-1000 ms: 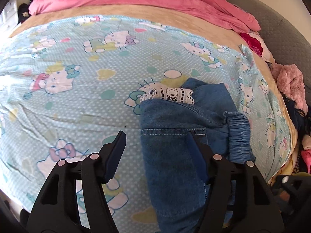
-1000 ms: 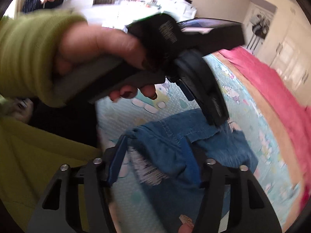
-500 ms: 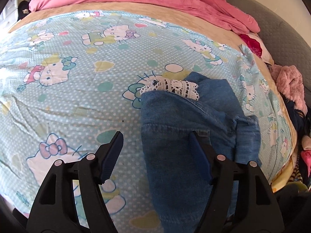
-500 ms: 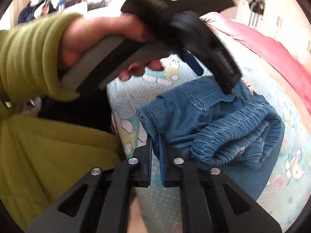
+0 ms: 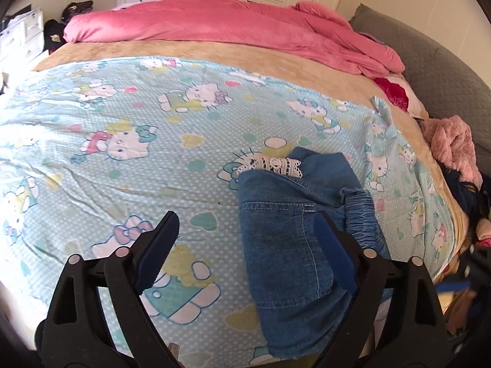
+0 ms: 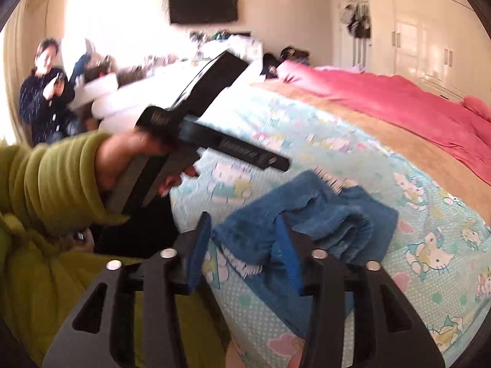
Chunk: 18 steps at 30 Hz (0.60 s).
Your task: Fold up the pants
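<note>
Blue denim pants (image 5: 288,233) with a white lace trim (image 5: 270,164) lie folded on the light blue cartoon-print sheet (image 5: 122,141), near the bed's front edge. My left gripper (image 5: 248,239) is open and empty, held above the pants' left side. In the right wrist view the pants (image 6: 310,214) lie bunched on the sheet, and my right gripper (image 6: 245,239) is open and empty just above their near edge. The left gripper's body (image 6: 214,135), held by a hand in a green sleeve, shows there too.
A pink duvet (image 5: 233,27) is heaped at the far end of the bed over a tan blanket (image 5: 196,50). A grey headboard (image 5: 429,61) and a pile of clothes (image 5: 451,147) are on the right. A person (image 6: 46,86) sits in the background.
My right gripper was shut on the pants' edge half a second ago; it has let go, opened and pulled back. The left gripper has risen slightly and stayed open.
</note>
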### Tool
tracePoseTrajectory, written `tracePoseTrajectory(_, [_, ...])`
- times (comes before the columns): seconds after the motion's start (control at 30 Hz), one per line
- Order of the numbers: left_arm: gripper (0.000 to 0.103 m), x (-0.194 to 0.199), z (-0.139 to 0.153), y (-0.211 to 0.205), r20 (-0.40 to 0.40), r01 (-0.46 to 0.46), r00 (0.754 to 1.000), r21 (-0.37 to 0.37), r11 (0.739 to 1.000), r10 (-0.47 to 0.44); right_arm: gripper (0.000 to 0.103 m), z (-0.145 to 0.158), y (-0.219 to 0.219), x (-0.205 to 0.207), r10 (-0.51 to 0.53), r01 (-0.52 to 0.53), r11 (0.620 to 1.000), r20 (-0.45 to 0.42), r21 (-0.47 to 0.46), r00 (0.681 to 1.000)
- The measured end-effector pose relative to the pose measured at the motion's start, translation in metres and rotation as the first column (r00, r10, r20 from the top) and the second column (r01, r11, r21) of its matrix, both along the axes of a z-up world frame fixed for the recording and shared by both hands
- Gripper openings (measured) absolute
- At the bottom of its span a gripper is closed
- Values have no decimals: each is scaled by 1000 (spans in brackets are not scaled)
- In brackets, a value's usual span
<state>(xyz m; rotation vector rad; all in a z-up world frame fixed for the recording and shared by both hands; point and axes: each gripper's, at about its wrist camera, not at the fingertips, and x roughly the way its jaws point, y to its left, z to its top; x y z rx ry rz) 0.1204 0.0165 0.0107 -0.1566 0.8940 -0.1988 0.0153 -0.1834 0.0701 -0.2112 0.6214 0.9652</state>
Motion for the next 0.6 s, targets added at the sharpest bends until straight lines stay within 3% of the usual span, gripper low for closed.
tracePoseTrajectory(0.3, [93,-19,21,11,44,-25,999,-59,998,27,80,24,-22,13,-135,131,990,61,59,989])
tracePoseTrajectory(0.6, [93,-33,40,12,100,-35,994,-48,998,40,94,28,-39,26,-300,296,953,57,66,952])
